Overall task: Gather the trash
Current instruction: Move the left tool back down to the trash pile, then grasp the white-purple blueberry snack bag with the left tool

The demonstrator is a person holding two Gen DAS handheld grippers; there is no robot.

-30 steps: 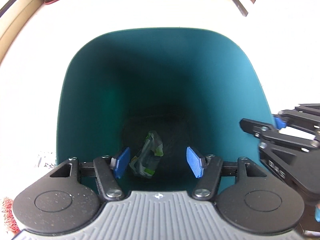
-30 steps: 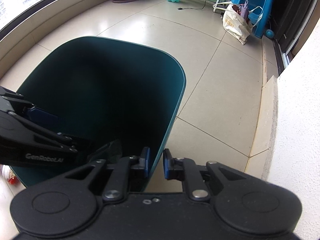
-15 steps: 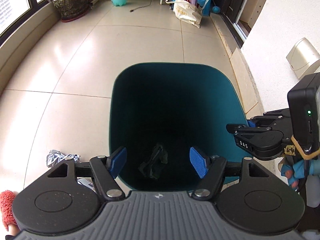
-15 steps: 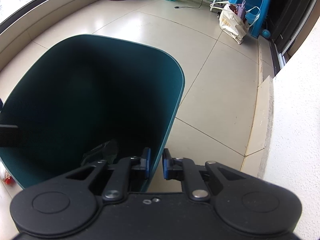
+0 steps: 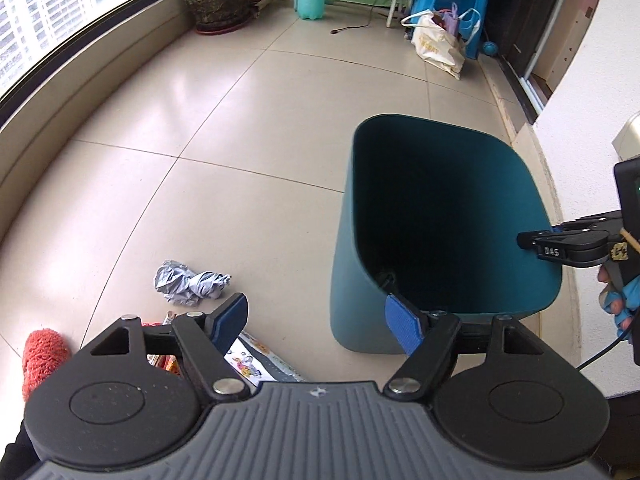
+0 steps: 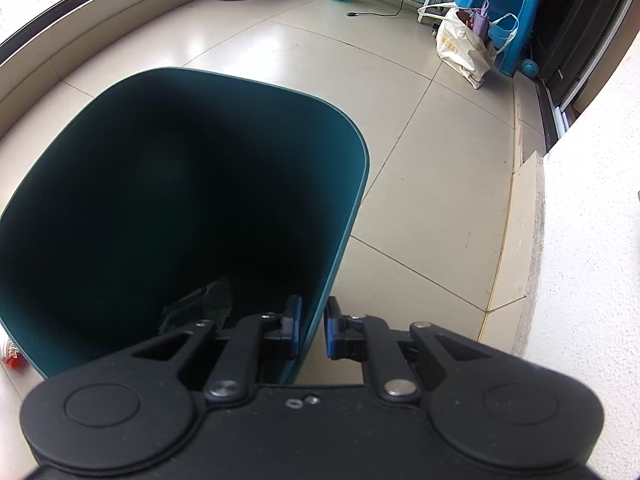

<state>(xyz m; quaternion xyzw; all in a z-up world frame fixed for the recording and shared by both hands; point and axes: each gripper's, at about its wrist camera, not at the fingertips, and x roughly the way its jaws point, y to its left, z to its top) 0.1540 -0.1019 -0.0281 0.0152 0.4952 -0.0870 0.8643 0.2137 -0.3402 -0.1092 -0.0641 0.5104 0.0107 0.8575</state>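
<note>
Teal bin (image 6: 344,216) rim pinched by right tool (image 6: 313,332); left tool (image 5: 316,322) just widened, empty.

A crumpled wrapper (image 5: 191,282) lies on the floor (image 5: 224,128) left of the bin (image 5: 352,264).

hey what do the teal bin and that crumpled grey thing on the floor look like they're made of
Teal bin: probably moulded plastic, going by its thin smooth wall and matte, even colour. Crumpled grey wad: looks like thin plastic film or foil wrapper, with sharp creases and a slight sheen; cannot tell which.
</note>
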